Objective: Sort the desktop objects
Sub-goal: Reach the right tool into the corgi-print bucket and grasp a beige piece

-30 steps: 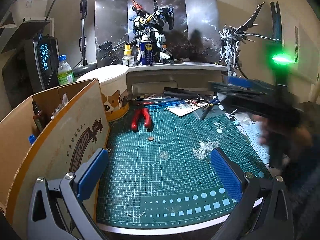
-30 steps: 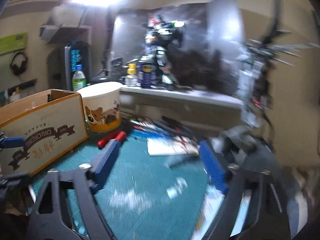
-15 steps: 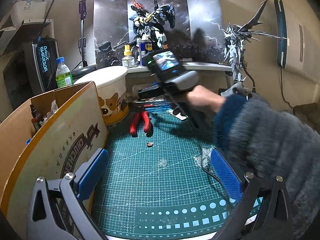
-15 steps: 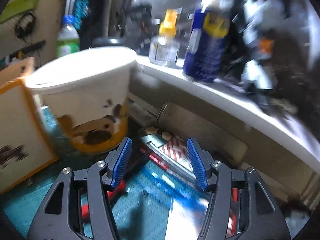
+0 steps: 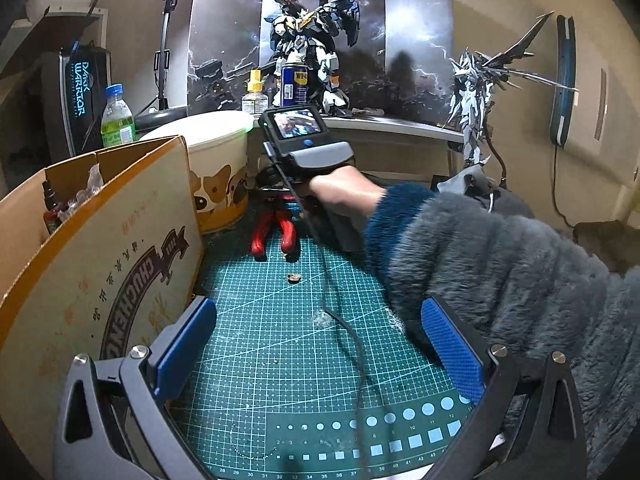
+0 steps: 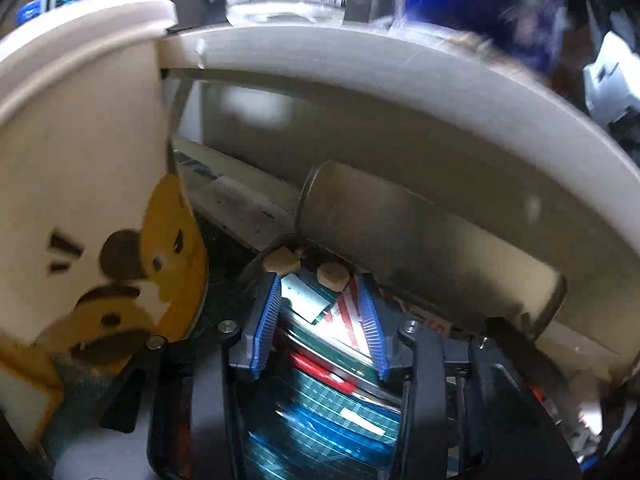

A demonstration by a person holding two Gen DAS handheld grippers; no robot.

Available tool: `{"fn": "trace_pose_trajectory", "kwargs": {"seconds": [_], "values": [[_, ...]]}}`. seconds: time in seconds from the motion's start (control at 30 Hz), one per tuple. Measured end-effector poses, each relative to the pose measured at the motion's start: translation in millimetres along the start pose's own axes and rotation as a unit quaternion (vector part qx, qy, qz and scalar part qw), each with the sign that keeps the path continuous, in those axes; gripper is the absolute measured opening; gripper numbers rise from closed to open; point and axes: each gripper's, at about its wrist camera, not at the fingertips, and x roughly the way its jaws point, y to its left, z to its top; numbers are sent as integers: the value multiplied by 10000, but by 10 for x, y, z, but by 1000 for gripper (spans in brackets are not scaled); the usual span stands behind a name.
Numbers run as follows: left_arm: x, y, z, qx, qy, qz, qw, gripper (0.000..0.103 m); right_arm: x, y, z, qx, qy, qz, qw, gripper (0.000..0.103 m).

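Reaching in low under the white shelf (image 6: 400,92), the right gripper (image 6: 320,312) is pointing at the clutter at the back of the green cutting mat (image 5: 288,360). Its jaws are standing partly apart, the 2 blue pads (image 6: 270,320) framing a red-and-white striped card (image 6: 346,312) and a clear blue-tinted ruler or sleeve (image 6: 320,412) lying flat between and below them. Whether the pads are touching the card cannot be told; the picture is blurred. 2 small tan blocks (image 6: 280,262) are sitting just beyond the fingertips, in front of a grey cylindrical tube (image 6: 420,248) lying on its side under the shelf. The cream bucket with the corgi print (image 6: 88,200) is standing just beside the gripper on its left.

From the left wrist view, the right hand (image 5: 344,196) in a fuzzy grey sleeve (image 5: 500,272) is holding that gripper's handle near the red-handled pliers (image 5: 274,226), which are lying at the far edge of the mat beside the bucket. The left gripper (image 5: 316,344) is hovering over the mat with its jaws spread wide, nothing between them but the mat and a black cable (image 5: 356,352). A cardboard box (image 5: 100,248) is standing to its left, holding small bottles.
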Motion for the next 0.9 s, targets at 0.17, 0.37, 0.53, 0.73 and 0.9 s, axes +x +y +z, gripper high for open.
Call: {"fn": "trace_pose_trajectory", "kwargs": {"seconds": [0.17, 0.37, 0.53, 0.73, 0.9], "values": [[-24, 61, -19, -38, 9, -100, 9999, 103, 159, -74, 20, 344, 225, -185, 9990, 30], [-38, 90, -19, -89, 7, -141, 9999, 103, 187, -149, -80, 537, 307, -458, 9970, 18], [-49, 92, -17, -116, 10, -173, 9998, 103, 126, -238, -215, 658, 267, -447, 9965, 18], [-65, 65, -23, -97, 16, -223, 9997, 103, -75, -267, -359, 628, 75, -435, 9970, 18], [-119, -9, -29, -10, -14, -280, 9996, 103, -316, -235, -424, 561, -132, -471, 9972, 18]]}}
